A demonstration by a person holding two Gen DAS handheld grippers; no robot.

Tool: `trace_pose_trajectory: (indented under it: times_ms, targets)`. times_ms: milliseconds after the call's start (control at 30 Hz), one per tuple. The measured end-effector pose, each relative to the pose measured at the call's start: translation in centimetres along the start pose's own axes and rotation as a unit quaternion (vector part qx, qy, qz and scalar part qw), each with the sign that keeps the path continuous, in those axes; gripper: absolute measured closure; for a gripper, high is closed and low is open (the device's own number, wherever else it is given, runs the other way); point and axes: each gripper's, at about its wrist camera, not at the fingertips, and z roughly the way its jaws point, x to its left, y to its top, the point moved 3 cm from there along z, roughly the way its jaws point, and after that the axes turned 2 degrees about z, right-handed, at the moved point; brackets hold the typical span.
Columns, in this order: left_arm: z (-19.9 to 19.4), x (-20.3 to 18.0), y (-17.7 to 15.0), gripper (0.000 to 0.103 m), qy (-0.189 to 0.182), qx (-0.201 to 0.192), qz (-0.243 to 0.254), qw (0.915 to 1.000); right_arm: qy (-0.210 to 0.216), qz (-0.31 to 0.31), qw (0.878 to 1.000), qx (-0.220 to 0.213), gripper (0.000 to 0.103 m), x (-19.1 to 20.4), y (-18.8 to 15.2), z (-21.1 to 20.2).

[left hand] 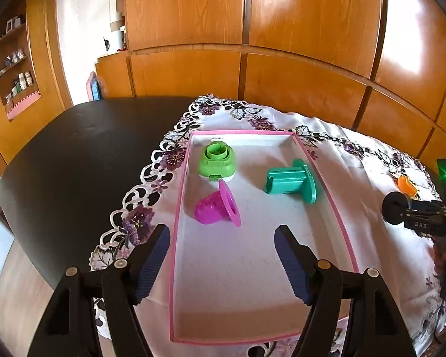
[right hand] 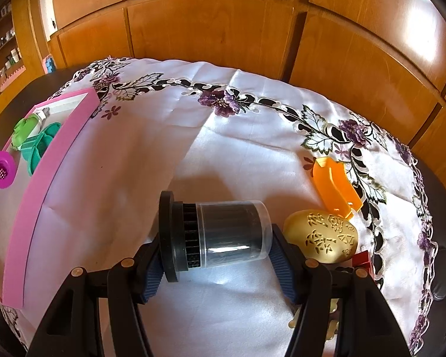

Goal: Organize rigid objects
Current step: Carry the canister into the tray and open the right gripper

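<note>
The black canister [right hand: 215, 235] lies on its side on the surface, squeezed between the right gripper [right hand: 215, 255] jaws. The pink box [left hand: 339, 217] sits at ten o'clock, holding three toys. The left gripper [left hand: 223, 263] hangs above it, jaws wide, holding nothing. Next, I think: lift the canister into the box.

"DAS" on black tool [left hand: 420, 223], raised characters on gold egg [right hand: 324, 238]
</note>
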Motion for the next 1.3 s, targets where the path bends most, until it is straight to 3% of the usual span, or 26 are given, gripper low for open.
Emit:
trace_pose_trajectory:
  times_ms: [233, 667, 1000, 1300]
  targets:
    - [-0.4, 0.6, -0.3, 0.030, -0.004, -0.001, -0.005, 1.0000, 0.019, -0.007, 1.000, -0.022, 0.039, 2.3, 0.2, -2.2]
    - [-0.9, 3.2, -1.1, 0.030, 0.000, -0.003, -0.033, 0.9995, 0.113, -0.072, 0.988, -0.071, 0.039, 12.5, 1.8, -7.8]
    - [-0.9, 4.8, -1.7, 0.030, 0.001, -0.002, -0.057, 0.9984, 0.164, -0.123, 0.978, -0.049, 0.039, 19.2, 0.7, -8.0]
    - [-0.7, 6.2, -2.1, 0.030, 0.006, -0.001, -0.070, 0.9975, 0.140, -0.145, 0.979, -0.013, 0.039, 22.7, 1.2, -4.7]
